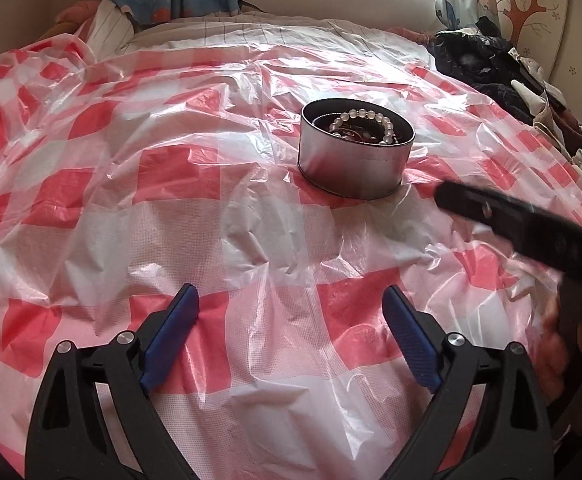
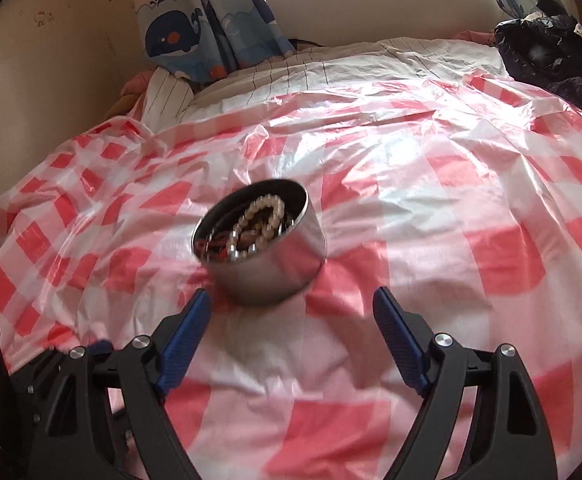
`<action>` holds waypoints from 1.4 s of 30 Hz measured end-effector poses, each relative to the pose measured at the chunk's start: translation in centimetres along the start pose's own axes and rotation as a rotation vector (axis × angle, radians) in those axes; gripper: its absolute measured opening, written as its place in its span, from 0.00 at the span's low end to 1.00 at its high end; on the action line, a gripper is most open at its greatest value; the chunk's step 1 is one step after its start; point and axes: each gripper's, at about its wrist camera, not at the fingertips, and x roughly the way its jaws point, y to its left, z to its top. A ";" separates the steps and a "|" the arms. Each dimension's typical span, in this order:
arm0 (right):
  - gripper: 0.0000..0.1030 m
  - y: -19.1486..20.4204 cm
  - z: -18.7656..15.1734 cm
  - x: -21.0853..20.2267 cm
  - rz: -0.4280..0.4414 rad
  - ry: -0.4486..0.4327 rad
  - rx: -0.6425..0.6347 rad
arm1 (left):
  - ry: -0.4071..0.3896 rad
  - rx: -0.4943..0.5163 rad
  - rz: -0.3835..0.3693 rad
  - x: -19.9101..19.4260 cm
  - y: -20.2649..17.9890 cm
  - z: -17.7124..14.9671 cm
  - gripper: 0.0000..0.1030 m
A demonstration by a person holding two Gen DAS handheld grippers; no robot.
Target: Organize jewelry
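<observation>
A round silver tin (image 1: pixel 351 168) stands on a red-and-white checked plastic sheet (image 1: pixel 171 208) spread over a bed. Inside it lie a pale bead bracelet (image 1: pixel 387 126) and darker jewelry pieces. My left gripper (image 1: pixel 289 290) is open over bare sheet, well short of the tin, with nothing between its blue pads. One black, blurred finger (image 1: pixel 491 212) of the right gripper reaches in from the right, just beside the tin. In the right wrist view the tin (image 2: pixel 279 276) sits just ahead of my open right gripper (image 2: pixel 291 291), slightly left of centre, with the bracelet (image 2: pixel 269 202) showing inside. Neither blue pad touches it.
A heap of dark clothes (image 1: pixel 483 64) lies at the bed's far right. Striped bedding (image 2: pixel 331 68) and a whale-print curtain (image 2: pixel 179 36) are at the far end under a window. The plastic sheet is crumpled and wrinkled all around.
</observation>
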 end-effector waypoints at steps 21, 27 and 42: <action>0.84 1.0 -8.2 -4.0 -0.129 -0.040 -0.025 | -0.088 -0.075 0.153 -3.3 0.6 -2.6 0.93; 0.86 0.9 -8.4 -4.0 -0.126 -0.043 -0.020 | -0.069 -0.059 0.187 -2.8 0.3 -2.5 0.93; 0.89 1.0 -8.4 -4.1 -0.121 -0.047 -0.028 | -0.043 -0.029 0.220 -2.2 -0.4 -2.3 0.93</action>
